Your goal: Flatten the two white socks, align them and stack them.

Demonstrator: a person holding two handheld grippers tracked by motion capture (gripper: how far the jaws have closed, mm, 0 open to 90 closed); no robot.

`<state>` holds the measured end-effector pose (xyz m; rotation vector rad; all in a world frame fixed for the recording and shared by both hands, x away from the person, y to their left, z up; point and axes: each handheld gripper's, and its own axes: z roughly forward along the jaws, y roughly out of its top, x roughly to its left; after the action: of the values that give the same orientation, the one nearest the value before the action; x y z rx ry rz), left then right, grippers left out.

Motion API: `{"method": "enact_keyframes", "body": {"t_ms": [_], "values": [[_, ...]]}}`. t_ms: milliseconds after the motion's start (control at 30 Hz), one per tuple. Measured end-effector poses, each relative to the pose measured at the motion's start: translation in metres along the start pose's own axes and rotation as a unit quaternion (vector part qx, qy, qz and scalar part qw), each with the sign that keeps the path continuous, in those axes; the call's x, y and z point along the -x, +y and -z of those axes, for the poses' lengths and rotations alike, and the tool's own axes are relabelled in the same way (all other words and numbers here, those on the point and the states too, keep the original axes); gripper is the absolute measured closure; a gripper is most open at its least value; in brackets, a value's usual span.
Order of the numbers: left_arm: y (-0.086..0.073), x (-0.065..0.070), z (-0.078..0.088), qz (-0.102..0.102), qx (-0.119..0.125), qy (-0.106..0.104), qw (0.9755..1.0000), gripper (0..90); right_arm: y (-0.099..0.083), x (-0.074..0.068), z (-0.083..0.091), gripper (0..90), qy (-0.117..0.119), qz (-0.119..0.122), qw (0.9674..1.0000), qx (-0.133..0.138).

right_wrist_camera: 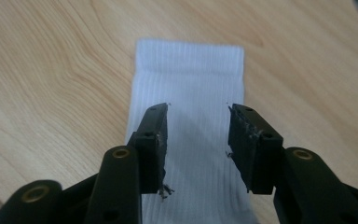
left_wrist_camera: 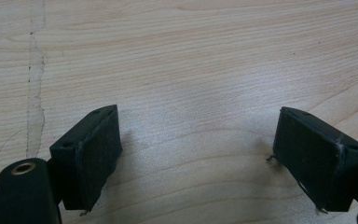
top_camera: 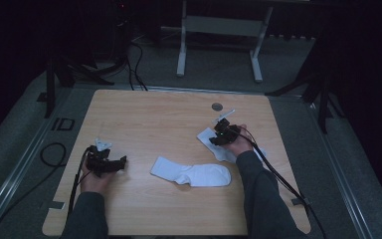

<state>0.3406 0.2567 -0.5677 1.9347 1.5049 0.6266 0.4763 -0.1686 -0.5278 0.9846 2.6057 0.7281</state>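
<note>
The right gripper [right_wrist_camera: 198,140] hovered over a white sock [right_wrist_camera: 191,79] at the worktop's [top_camera: 144,114] three o'clock, jaws spread; the left gripper's [left_wrist_camera: 196,154] jaws gaped wide over bare wood.

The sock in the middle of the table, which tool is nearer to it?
Left. The left tool sits just beside the middle sock at its cuff end; the right tool hovers farther back over the other sock.

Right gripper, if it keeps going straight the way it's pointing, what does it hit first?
Probably the white sock lying flat under the open right gripper. Its ribbed cuff lies ahead between the jaws, then bare table. Depth is hard to judge.
</note>
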Motion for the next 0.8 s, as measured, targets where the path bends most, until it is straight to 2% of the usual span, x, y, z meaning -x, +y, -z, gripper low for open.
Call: {"method": "enact_keyframes", "body": {"t_ms": [67,233,400,467,500,633,667,700,733,767,800], "values": [[0.0000,0.0000,0.0000,0.000,0.000,0.000,1.0000,15.2,-0.0013,0.0001,-0.0032,53.4,0.003,-0.003,0.9999,-0.012],[0.0000,0.0000,0.0000,0.000,0.000,0.000,1.0000,15.2,-0.0016,-0.0041,-0.0065,48.9,0.007,0.000,0.9998,-0.017],[0.0000,0.0000,0.0001,0.000,0.000,0.000,1.0000,15.2,-0.0025,-0.0016,-0.0096,47.9,0.010,-0.009,0.9996,-0.025],[0.0000,0.0001,0.0000,0.000,0.000,0.000,1.0000,15.2,-0.0024,-0.0008,-0.0099,50.6,0.017,-0.011,0.9994,-0.028],[-0.0002,0.0003,0.0001,0.000,0.000,0.000,1.0000,15.2,-0.0026,0.0004,-0.0100,53.2,0.021,-0.020,0.9992,-0.028],[-0.0003,0.0004,0.0004,-0.001,0.000,0.000,1.0000,15.2,-0.0028,-0.0017,-0.0093,65.2,0.025,-0.018,0.9992,-0.025],[-0.0004,0.0005,0.0002,-0.001,0.001,0.000,1.0000,15.2,-0.0028,-0.0017,-0.0093,65.2,0.025,-0.018,0.9992,-0.025],[-0.0004,0.0005,0.0002,-0.001,0.001,0.000,1.0000,15.2,-0.0032,-0.0023,-0.0091,73.8,0.025,-0.020,0.9992,-0.022],[-0.0004,0.0005,0.0002,-0.001,0.001,0.000,1.0000,15.2,-0.0032,-0.0023,-0.0091,73.8,0.025,-0.020,0.9992,-0.022],[-0.0003,0.0005,0.0002,-0.001,0.001,0.000,1.0000,15.2,-0.0032,-0.0032,-0.0093,80.7,0.025,-0.016,0.9994,-0.020],[-0.0003,0.0005,0.0003,-0.001,0.000,0.000,1.0000,15.2,-0.0032,-0.0037,-0.0092,81.8,0.025,-0.014,0.9994,-0.020]]}}
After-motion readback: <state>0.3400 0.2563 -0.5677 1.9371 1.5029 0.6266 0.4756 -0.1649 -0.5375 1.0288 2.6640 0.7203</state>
